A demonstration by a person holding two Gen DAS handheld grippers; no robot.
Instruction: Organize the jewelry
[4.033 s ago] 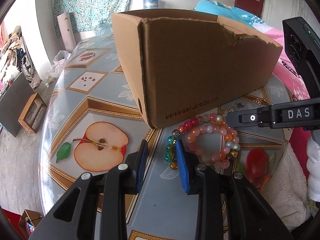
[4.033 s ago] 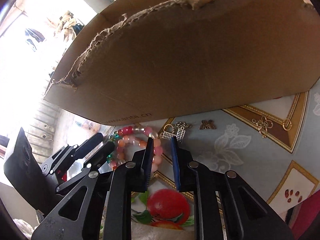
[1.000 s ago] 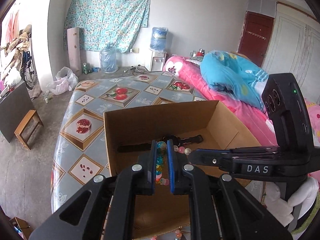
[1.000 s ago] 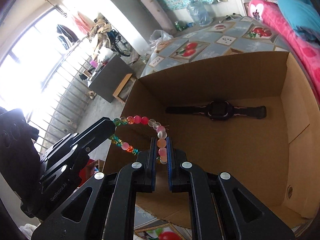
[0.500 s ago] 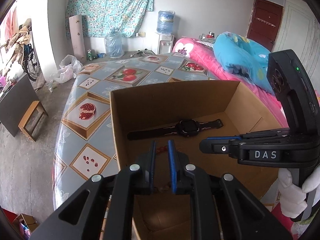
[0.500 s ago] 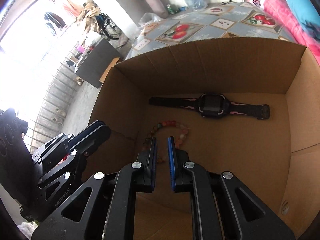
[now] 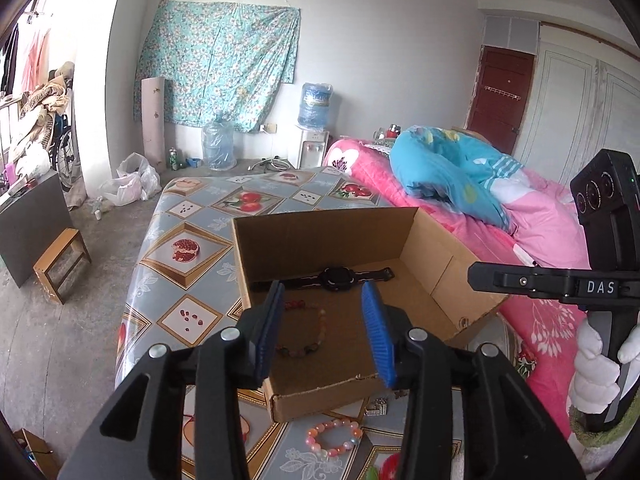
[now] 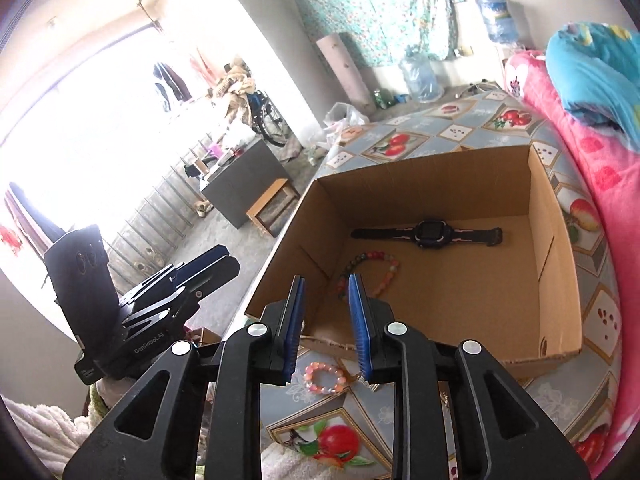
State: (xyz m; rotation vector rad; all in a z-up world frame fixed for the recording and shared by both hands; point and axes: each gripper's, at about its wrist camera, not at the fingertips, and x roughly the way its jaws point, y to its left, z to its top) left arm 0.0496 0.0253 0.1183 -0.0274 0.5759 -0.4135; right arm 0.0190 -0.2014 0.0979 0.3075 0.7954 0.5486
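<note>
Left gripper [image 7: 326, 330] jaws opening, empty, right gripper [image 8: 325, 322] jaws opening, empty, both angled downward

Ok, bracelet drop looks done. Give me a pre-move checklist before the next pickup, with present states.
1. Multicolour bracelet lies on the cardboard box floor: ok.
2. Watch in box, apart from that bracelet: ok.
3. Left gripper jaws opening, nothing between them: ok.
4. Right gripper jaws opening, nothing between them: ok.
5. Pink bracelet on the table outside the box: not ok.
6. Small metal charm beside the box, not in it: not ok.
</note>
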